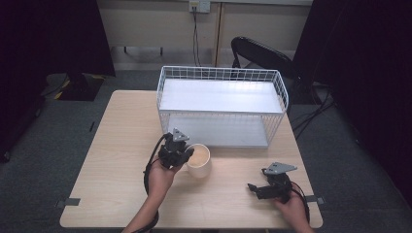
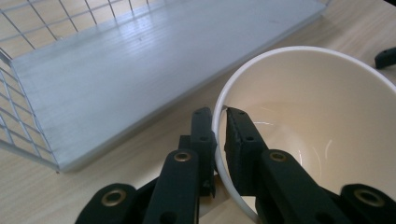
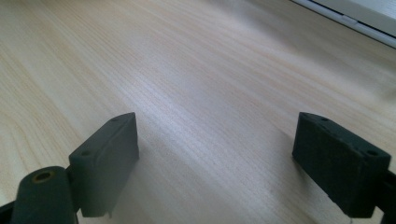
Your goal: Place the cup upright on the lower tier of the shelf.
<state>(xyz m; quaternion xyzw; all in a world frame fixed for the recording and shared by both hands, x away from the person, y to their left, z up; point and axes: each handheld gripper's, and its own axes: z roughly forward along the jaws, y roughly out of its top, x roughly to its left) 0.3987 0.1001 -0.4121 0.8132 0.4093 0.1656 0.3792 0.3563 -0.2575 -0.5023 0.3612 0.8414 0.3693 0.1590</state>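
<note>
A cream-white cup [image 1: 199,161] is near the middle of the wooden table, just in front of the white wire basket [image 1: 221,104]. My left gripper [image 1: 187,154] is shut on the cup's rim at its left side. In the left gripper view one jaw is outside and one inside the cup [image 2: 317,116], pinching the thin wall, and my left gripper [image 2: 220,116] holds it beside the basket's pale floor [image 2: 140,70]. My right gripper [image 1: 252,187] rests near the table's front right, its jaws wide apart. In the right gripper view my right gripper [image 3: 217,140] has only bare wood between its pads.
The basket [image 1: 272,77] is open at the top and takes up the far middle of the table [image 1: 121,145]. A black chair [image 1: 262,53] stands behind it. Cables trail on the floor at the right. Dark curtains flank the scene.
</note>
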